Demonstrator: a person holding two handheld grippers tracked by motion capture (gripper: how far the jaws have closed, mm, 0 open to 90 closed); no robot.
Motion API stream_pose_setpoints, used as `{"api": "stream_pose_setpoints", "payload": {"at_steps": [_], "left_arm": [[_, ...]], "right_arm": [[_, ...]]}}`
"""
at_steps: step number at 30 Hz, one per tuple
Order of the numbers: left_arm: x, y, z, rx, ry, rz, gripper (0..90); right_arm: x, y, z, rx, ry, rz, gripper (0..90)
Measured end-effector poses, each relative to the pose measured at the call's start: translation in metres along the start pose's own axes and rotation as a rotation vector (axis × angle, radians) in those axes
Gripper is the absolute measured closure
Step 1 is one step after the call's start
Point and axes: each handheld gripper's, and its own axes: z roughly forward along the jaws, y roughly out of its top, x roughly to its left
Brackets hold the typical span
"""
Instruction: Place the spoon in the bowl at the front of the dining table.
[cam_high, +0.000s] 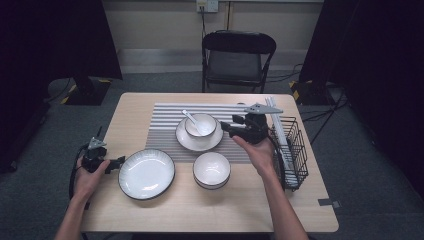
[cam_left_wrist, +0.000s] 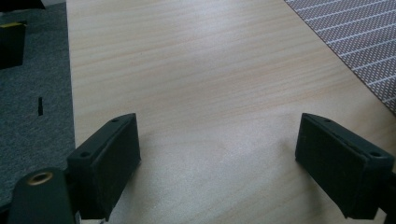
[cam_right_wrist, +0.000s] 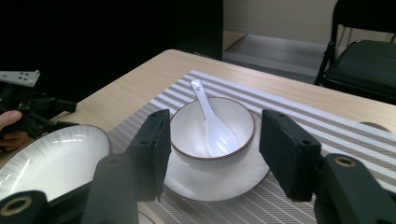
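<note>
Both my pairs of fingers are released: right gripper (cam_right_wrist: 212, 154) faces the bowl (cam_right_wrist: 212, 128) holding a spoon (cam_right_wrist: 210, 119); left gripper (cam_left_wrist: 217, 158) over bare table (cam_left_wrist: 196, 70).

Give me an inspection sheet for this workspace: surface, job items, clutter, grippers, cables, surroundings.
Surface: wooden table, striped placemat on it.
Job's things: bowl holding a spoon, standing on a saucer.
Clutter: large plate, stacked bowls, wire basket at the right edge.
Grippers: left gripper open over bare wood; right gripper open, facing the bowl, not touching.
Cables: one at the left gripper.
Surroundings: folding chair, grey carpet.
</note>
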Motion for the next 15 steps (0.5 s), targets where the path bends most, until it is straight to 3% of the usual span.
{"api": "stream_pose_setpoints", "payload": {"at_steps": [4, 9, 15], "left_arm": [[0.000, 0.000, 0.000, 0.000, 0.001, 0.000, 13.3], [0.000, 0.000, 0.000, 0.000, 0.003, 0.000, 13.3], [0.000, 0.000, 0.000, 0.000, 0.004, 0.000, 13.3]], "right_arm": [[-0.006, 0.004, -0.008, -0.018, -0.022, 0.001, 43.4], [-0.014, 0.002, -0.013, 0.005, -0.045, -0.012, 42.3], [-0.026, 0.002, -0.020, -0.009, -0.075, 0.009, 42.2]]}}
